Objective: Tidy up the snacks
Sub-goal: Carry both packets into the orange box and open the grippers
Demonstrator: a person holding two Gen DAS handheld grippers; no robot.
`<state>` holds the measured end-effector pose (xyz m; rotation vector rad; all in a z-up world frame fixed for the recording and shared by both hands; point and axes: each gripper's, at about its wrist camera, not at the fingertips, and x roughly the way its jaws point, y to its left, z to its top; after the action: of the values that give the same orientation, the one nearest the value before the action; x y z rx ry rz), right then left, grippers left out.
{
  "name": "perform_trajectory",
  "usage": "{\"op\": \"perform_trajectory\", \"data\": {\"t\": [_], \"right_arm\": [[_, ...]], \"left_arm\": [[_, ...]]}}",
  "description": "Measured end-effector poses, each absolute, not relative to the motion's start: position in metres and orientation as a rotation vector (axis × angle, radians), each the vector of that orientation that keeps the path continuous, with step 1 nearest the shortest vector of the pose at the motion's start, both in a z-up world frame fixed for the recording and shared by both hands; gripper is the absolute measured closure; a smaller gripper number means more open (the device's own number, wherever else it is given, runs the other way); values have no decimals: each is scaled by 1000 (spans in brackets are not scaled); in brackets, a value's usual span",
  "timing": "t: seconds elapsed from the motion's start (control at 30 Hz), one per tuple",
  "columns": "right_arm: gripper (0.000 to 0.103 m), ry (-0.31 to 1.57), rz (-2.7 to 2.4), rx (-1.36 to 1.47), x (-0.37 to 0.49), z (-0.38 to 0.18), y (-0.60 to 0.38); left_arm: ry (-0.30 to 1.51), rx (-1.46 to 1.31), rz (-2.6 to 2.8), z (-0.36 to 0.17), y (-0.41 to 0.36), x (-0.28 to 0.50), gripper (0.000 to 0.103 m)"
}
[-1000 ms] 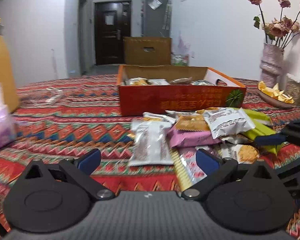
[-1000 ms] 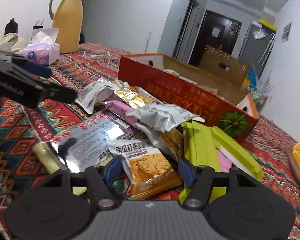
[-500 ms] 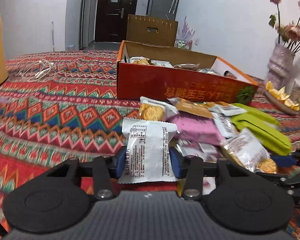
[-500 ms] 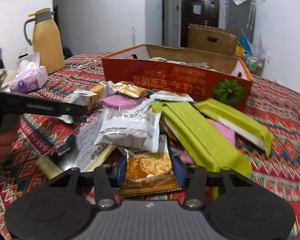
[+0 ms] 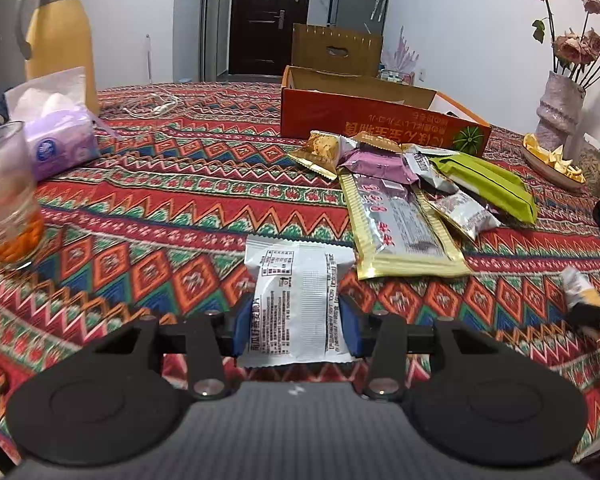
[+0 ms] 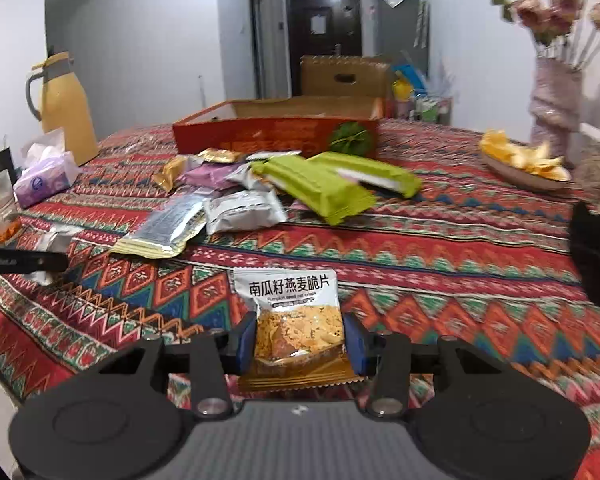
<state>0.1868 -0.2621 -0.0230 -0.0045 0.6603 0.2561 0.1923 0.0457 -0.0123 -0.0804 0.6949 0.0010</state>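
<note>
Blue pads of the left gripper [image 5: 296, 322] press both sides of a white snack packet [image 5: 296, 300], held back side up above the bench [image 5: 180, 208]. The right gripper [image 6: 300, 338], its jaws closing the last bit, clamps an orange-and-white oat crisp packet [image 6: 296, 320] the same way. A second ago the left gripper was wide open and empty over the heap; since then both have pulled back, and the snack pile [image 5: 412, 184] now lies well ahead, in front of the orange cardboard box [image 5: 364, 120]. Around: a yellow thermos [image 5: 60, 44], a tissue pack [image 5: 60, 136] and a glass [image 5: 4, 196] on the left, a vase of flowers [image 5: 560, 100] and a dish of peels [image 6: 524, 164] on the right.
</note>
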Motion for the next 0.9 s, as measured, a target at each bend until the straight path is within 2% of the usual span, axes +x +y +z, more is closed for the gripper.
{"op": "perform_trajectory", "data": {"t": [0.27, 0.5, 0.67, 0.9], "right_arm": [[59, 594, 267, 22, 164, -7, -267], [59, 557, 294, -8, 192, 4, -252], [59, 517, 341, -28, 239, 23, -235], [59, 507, 420, -44, 354, 51, -197]], "left_arm": [[651, -71, -12, 1, 36, 174, 57], [599, -38, -19, 17, 34, 193, 58], [544, -21, -21, 37, 39, 242, 58], [517, 13, -56, 63, 30, 349, 57]]}}
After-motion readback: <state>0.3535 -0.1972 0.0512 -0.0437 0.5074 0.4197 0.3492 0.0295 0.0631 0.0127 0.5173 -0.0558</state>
